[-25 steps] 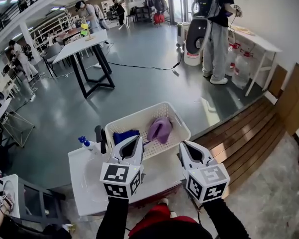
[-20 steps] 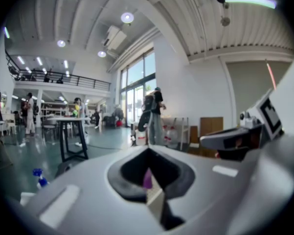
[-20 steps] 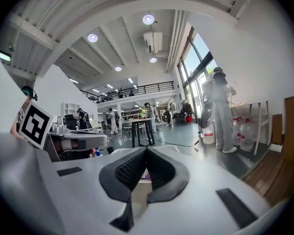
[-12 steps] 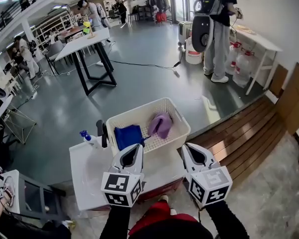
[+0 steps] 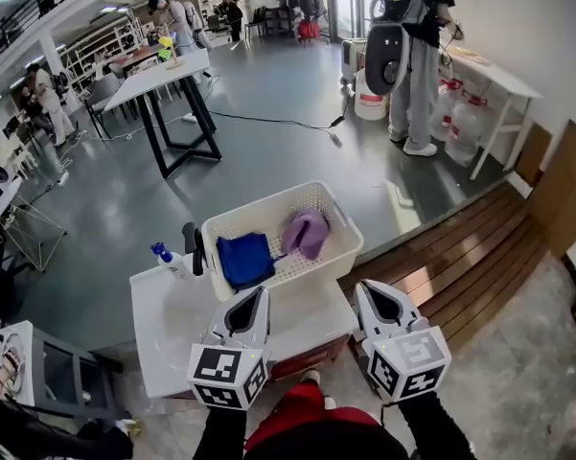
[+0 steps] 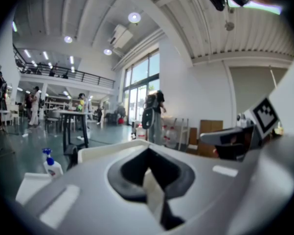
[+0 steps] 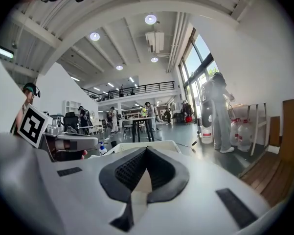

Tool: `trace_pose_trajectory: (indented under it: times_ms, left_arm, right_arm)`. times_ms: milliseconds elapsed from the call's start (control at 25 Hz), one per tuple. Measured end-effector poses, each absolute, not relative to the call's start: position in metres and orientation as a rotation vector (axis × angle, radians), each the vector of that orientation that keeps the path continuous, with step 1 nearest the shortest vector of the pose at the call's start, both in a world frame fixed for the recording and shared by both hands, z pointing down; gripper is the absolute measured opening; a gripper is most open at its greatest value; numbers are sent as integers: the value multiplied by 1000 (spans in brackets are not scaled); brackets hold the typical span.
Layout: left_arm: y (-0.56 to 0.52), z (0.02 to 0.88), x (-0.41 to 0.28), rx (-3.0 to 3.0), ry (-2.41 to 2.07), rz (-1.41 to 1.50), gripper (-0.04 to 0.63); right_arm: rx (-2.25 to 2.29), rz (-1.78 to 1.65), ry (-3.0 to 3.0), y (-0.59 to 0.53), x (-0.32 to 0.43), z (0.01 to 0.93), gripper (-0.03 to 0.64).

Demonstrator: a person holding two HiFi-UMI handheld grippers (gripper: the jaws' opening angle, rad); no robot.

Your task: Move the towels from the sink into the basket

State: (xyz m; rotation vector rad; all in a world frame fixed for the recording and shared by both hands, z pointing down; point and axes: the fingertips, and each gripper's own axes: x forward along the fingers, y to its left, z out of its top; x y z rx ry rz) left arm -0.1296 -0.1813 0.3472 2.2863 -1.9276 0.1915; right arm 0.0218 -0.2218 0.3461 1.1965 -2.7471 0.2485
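Observation:
A white perforated basket [image 5: 340,247] stands at the far side of the white sink unit [image 5: 163,348]. Inside it lie a blue towel [image 5: 243,259] and a purple towel [image 5: 308,231]. My left gripper [image 5: 257,296] is shut and holds nothing; it hovers near the counter's front, short of the basket. To its right my right gripper [image 5: 372,290] is also shut and empty, just off the counter's right corner. In both gripper views the jaws meet at the tips [image 6: 147,152] [image 7: 147,150], and the basket's rim [image 7: 149,145] shows beyond them.
A spray bottle [image 5: 169,259] and a dark faucet [image 5: 194,248] stand at the sink's far left. A black-legged table [image 5: 172,94] is out on the grey floor. A person [image 5: 414,56] stands by a white table with water jugs [image 5: 470,123]. Wooden decking [image 5: 479,257] lies to the right.
Both grippers have drawn back from the basket toward me and sunk a little. The blue towel, earlier partly hidden behind the left gripper, now lies in plain view in the basket.

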Motion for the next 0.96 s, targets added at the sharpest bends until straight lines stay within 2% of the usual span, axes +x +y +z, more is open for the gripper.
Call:
trace_pose_trajectory:
  times_ms: [960]
  left_arm:
    - [-142, 355, -115, 2277, -1913, 176, 3]
  right_arm:
    - [1120, 151, -2784, -182, 38, 343, 8]
